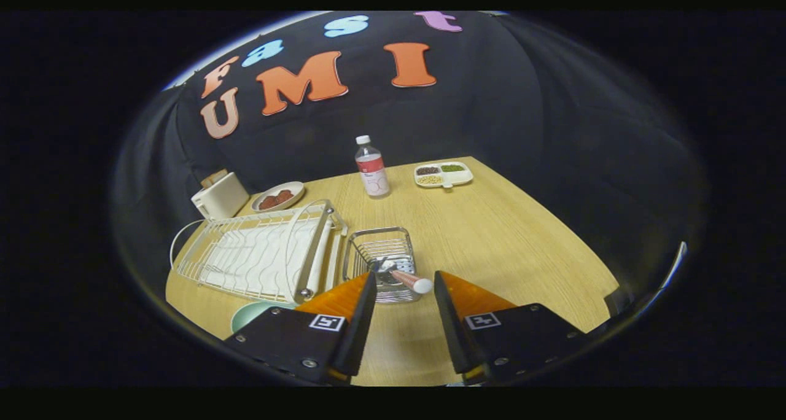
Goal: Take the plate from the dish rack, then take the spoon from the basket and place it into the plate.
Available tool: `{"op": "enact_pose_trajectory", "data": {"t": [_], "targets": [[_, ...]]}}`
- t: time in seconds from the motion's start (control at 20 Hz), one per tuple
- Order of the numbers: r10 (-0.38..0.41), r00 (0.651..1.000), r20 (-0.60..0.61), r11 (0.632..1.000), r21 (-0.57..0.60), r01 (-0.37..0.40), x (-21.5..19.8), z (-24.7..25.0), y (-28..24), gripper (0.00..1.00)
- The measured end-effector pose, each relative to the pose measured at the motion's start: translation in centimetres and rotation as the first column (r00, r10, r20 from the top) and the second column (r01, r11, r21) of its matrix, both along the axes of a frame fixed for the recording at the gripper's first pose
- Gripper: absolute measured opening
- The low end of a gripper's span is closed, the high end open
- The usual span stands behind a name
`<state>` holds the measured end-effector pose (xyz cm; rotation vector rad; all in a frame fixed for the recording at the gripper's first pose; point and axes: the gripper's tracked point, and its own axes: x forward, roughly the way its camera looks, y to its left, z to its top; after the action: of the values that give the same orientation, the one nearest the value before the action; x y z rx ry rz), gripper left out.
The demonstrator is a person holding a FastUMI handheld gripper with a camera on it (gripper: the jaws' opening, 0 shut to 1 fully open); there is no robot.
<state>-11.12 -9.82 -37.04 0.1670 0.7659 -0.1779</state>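
The gripper (402, 285) was seen with its fingers spread apart, nothing held between them, poised above the table (491, 236). Just ahead of the fingertips, and in line with the gap between them, the spoon (402, 276) was noted standing in the wire basket (382, 261). Its bowl end was down inside the basket; its handle leaned out over the near rim, the rounded handle tip pointing toward the gripper and slightly to the right. The long axis was thus judged to run from the basket floor up and toward the camera, tilted, not upright.

To the left of the left finger, a pale green plate (252, 315) was seen lying on the table, partly hidden behind that finger. Beyond it, the dish rack (258, 254) stood just beside the basket; no plate was made out in it. From this it was judged that the plate step was already done and the spoon step was in hand, at the approach stage, the spoon not yet touched.

The next move was judged to call for a short advance so that the handle passed between the fingers, a closing across the handle's width near its tip, and then a lift along the handle's tilt to clear the basket rim.

Further out, a bottle (371, 168), a divided tray of foods (443, 174), a dish of reddish items (278, 196) and a white toaster (220, 196) were recorded at the far side of the table.
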Motion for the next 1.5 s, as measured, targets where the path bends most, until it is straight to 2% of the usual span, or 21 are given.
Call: {"op": "enact_pose_trajectory", "data": {"t": [0.25, 0.3, 0.55, 0.8, 1.2, 1.5], "targets": [[0.054, 0.998, 0.016, 0.998, -0.022, -0.054, 0.3, 0.1, 1.6, 0.42], [0.071, 0.997, 0.014, 0.997, -0.036, -0.071, 0.2, 0.0, 1.9, 0.36], [0.152, 0.987, 0.052, 0.982, -0.119, -0.145, 0.8, 0.6, 3.2, 0.16], [0.151, 0.987, 0.057, 0.983, -0.112, -0.144, 1.6, 1.6, 3.4, 0.12], [0.117, 0.981, 0.157, 0.992, -0.07, -0.107, 3.4, 8.4, 2.5, 0.12], [0.168, 0.962, 0.217, 0.984, -0.098, -0.15, 2.7, 14.4, 2.6, 0.12]]}}
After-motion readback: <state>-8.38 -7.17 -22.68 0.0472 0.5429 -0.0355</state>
